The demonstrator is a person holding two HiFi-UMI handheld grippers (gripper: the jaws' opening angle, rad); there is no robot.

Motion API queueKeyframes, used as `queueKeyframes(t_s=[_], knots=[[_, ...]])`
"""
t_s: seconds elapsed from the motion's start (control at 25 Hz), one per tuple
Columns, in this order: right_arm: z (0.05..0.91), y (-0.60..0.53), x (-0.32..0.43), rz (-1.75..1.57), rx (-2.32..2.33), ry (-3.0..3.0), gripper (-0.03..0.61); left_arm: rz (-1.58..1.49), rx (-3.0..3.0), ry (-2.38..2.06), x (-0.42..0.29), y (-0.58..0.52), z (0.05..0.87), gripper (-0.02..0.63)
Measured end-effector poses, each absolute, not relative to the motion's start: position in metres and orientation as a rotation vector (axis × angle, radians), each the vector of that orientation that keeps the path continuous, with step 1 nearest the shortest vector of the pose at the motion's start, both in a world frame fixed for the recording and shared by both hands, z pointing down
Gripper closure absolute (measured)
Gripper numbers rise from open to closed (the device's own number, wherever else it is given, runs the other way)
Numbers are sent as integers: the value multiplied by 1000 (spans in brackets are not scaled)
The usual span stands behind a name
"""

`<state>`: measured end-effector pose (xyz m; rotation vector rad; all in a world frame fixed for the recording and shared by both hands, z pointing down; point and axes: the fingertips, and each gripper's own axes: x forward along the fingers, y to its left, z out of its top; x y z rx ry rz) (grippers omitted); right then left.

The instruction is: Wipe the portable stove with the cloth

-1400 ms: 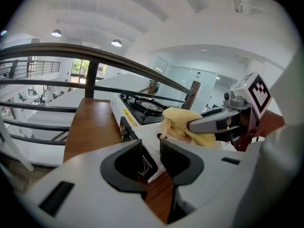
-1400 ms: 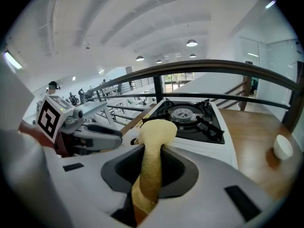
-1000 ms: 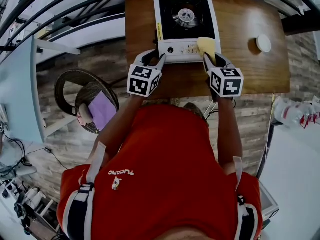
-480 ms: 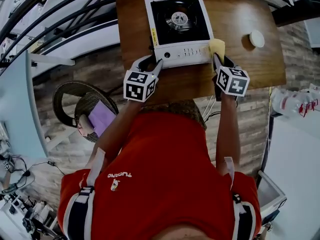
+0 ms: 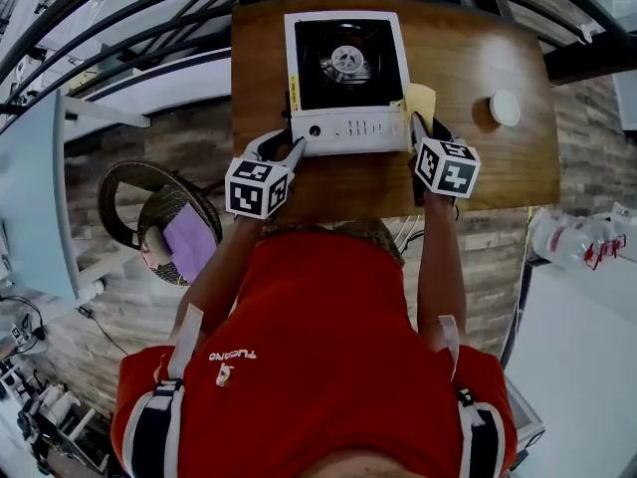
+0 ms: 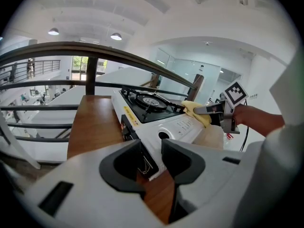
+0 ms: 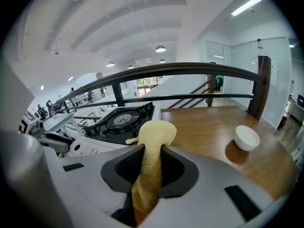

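The portable stove [image 5: 343,78], white with a black burner top, stands on the wooden table [image 5: 498,162]. My right gripper [image 5: 426,123] is shut on the yellow cloth [image 5: 420,101], whose bunched end lies at the stove's right front corner. In the right gripper view the cloth [image 7: 151,141] runs up between the jaws of the right gripper [image 7: 151,151]. My left gripper [image 5: 283,139] is at the stove's front left corner. Its jaws have just been opening, and the left gripper [image 6: 150,148] stands open with the stove [image 6: 156,122] corner just beyond the tips.
A small white bowl [image 5: 505,108] sits on the table right of the stove, also the white bowl [image 7: 247,137]. A dark railing [image 7: 190,70] runs behind the table. A wicker chair [image 5: 159,222] with a purple cushion stands on the floor to the left.
My right gripper has carried the cloth rightward, from the stove's front control panel to its right front corner. The left gripper has stayed at the front left corner.
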<state>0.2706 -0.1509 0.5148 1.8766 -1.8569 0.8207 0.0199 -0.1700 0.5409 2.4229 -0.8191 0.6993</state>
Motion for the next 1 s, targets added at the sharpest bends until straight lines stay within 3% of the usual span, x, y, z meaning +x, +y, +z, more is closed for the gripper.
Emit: queueKeyframes(t_s=[1.0], knots=[[519,-306,306,712,1707,-1968,488,681,2294,-864,19,-176,542,479]])
